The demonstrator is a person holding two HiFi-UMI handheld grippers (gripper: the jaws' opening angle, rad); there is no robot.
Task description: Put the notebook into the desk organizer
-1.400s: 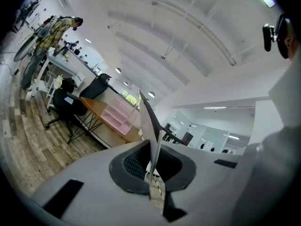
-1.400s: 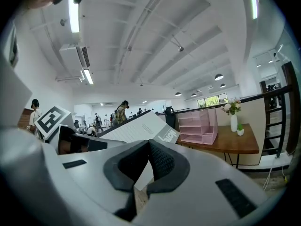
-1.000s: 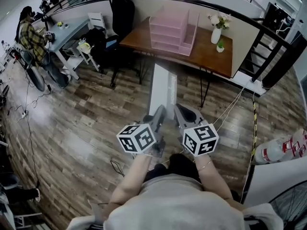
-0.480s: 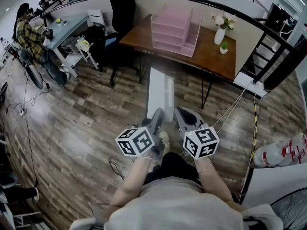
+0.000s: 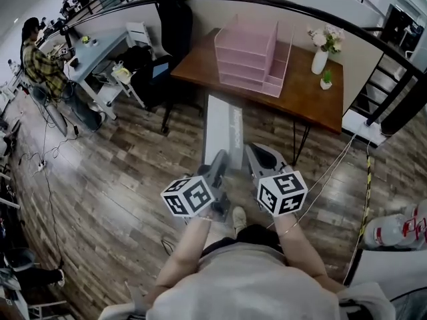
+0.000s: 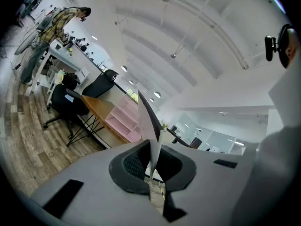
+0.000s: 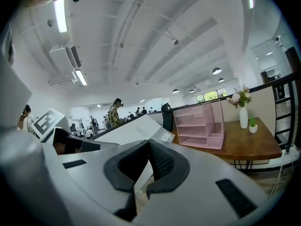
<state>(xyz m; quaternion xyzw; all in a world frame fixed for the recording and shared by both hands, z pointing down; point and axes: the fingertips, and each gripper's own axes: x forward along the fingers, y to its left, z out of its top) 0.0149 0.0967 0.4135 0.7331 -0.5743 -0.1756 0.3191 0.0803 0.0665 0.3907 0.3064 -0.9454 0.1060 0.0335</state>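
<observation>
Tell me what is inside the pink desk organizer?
The desk organizer has open shelves that look empty. Its upright side slot is partly covered by its own wall, so I cannot see its bottom.

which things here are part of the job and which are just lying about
Job: notebook, clamped by left gripper and right gripper; pink desk organizer on the wooden desk.
Lying about: vase of flowers, small potted plant, black office chair.
</observation>
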